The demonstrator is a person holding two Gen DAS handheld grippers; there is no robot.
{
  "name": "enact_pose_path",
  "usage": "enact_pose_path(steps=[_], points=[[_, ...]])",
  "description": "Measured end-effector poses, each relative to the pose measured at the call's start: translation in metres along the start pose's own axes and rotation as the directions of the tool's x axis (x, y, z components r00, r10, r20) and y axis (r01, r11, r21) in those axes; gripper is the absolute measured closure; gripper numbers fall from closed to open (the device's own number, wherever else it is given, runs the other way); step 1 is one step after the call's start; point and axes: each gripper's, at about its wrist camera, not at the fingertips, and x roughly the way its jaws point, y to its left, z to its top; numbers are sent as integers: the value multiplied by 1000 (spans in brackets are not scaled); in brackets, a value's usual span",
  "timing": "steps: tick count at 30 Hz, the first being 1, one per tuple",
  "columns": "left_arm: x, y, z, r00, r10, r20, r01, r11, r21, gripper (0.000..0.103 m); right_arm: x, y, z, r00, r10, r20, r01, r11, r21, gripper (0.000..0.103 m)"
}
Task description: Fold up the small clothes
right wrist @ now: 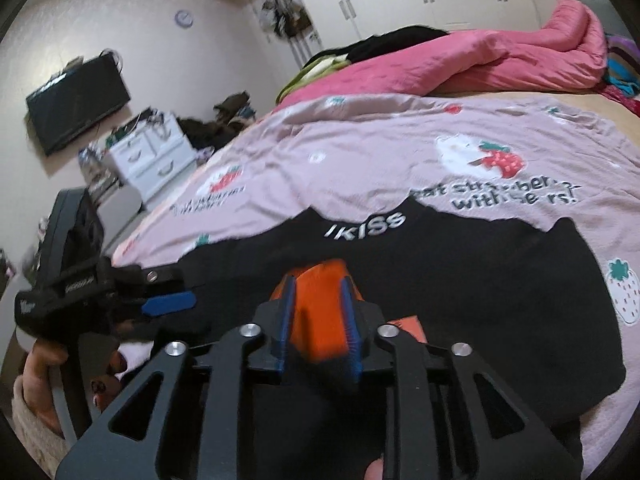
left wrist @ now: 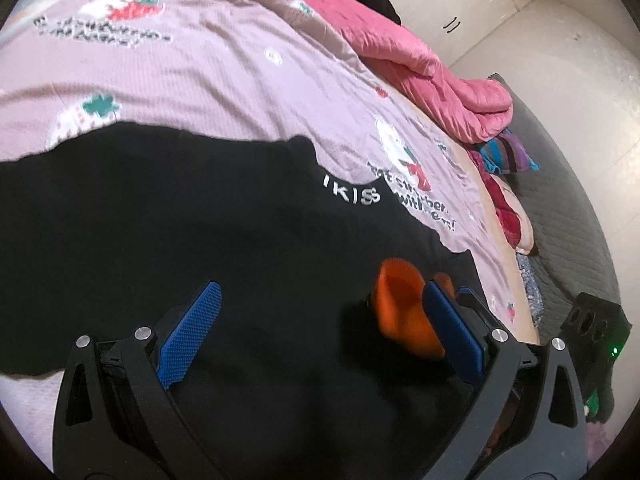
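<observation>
Two grippers over black garment (left wrist: 200, 220): left gripper (left wrist: 320, 320) fingers apart; right gripper (right wrist: 318, 320) fingers clamped on orange cloth (right wrist: 316, 312).

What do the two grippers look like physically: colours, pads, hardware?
Both match: the left gripper and right gripper have matte black linkage arms with triangular cut-outs, round silver pivot bolts and blue textured finger pads. No cables are visible. A bare hand grips the left one's handle.

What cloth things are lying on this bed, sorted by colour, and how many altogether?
Black: 1, the garment printed IKISS, spread flat.
Orange: 1, a small cloth piece gripped over the black one.
Pink: 1, the rumpled quilt.
Lilac: 1, the strawberry-print sheet underneath.
Striped blue and purple: 1, a bundle at the bed's edge.
Total: 5
</observation>
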Motion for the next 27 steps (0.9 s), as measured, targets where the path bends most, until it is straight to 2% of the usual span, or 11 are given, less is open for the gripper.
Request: enact_pose_path(steps=[4, 6, 8, 10, 15, 18, 19, 20, 21, 23, 27], points=[[10, 1, -5, 999, -30, -33, 29, 1000, -7, 14, -9, -5, 0, 999, 32, 4, -32, 999, 28, 69], [17, -2, -10, 997, -38, -63, 38, 999, -2, 25, -14, -11, 2, 1000, 19, 6, -19, 999, 41, 67], [25, -6, -16, 994, -47, -98, 48, 999, 10, 48, -19, -21, 4, 1000, -5, 12, 5, 998, 61, 62], [37, -12, -25, 987, -55, -150, 59, 998, 26, 57, -22, -30, 5, 1000, -19, 11, 18, 996, 85, 60], [60, -23, -42, 973, -62, -221, 69, 997, 24, 61, -36, -54, 5, 998, -55, 24, 51, 988, 147, 58], [66, -29, -46, 978, -41, -205, 49, 998, 37, 61, -45, -68, 7, 996, -76, 39, 67, 981, 181, 53], [67, -33, -47, 982, -27, -188, 38, 998, 51, 70, -48, -71, 7, 996, -80, 46, 70, 979, 189, 53], [67, -35, -46, 984, -34, -174, 44, 997, 56, 95, -52, -75, 8, 995, -88, 54, 76, 977, 199, 53], [70, -38, -46, 984, -50, -173, 60, 997, 52, 103, -54, -78, 9, 994, -94, 61, 80, 975, 206, 53], [70, -43, -45, 986, -69, -154, 78, 995, 54, 102, -61, -85, 10, 991, -107, 76, 87, 971, 222, 53], [56, -64, -36, 992, -83, -98, 97, 984, 147, 102, -74, -101, 11, 983, -154, 100, 124, 957, 262, 53]])
